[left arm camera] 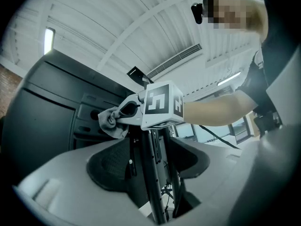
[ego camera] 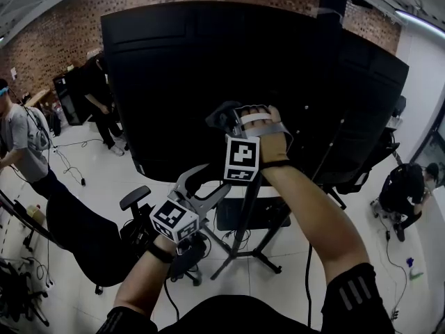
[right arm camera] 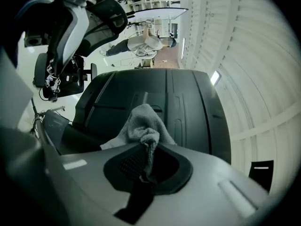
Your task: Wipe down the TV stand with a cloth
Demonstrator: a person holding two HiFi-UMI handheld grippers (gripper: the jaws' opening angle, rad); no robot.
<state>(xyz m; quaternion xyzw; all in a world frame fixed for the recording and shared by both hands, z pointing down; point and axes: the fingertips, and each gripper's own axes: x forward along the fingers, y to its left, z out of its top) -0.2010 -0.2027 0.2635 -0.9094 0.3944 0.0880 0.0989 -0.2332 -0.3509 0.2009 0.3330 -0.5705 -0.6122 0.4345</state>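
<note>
The large black TV back (ego camera: 174,82) stands on a stand with a dark pole (ego camera: 250,214) and splayed legs (ego camera: 257,256). My right gripper (ego camera: 219,120) is raised against the TV back and is shut on a bunched grey cloth (right arm camera: 141,126). In the left gripper view, the cloth (left arm camera: 110,121) hangs from the right gripper (left arm camera: 120,112) and touches the TV back (left arm camera: 47,107). Lower down, my left gripper (ego camera: 212,179) points at the stand. It is open, and the pole (left arm camera: 157,192) shows through the gap between its jaws.
A black office chair (ego camera: 90,242) stands on the white floor at lower left, close to the stand's legs. People stand at the far left (ego camera: 24,145) and by the brick wall (ego camera: 97,96). Another person crouches at the right (ego camera: 403,193). Cables trail across the floor.
</note>
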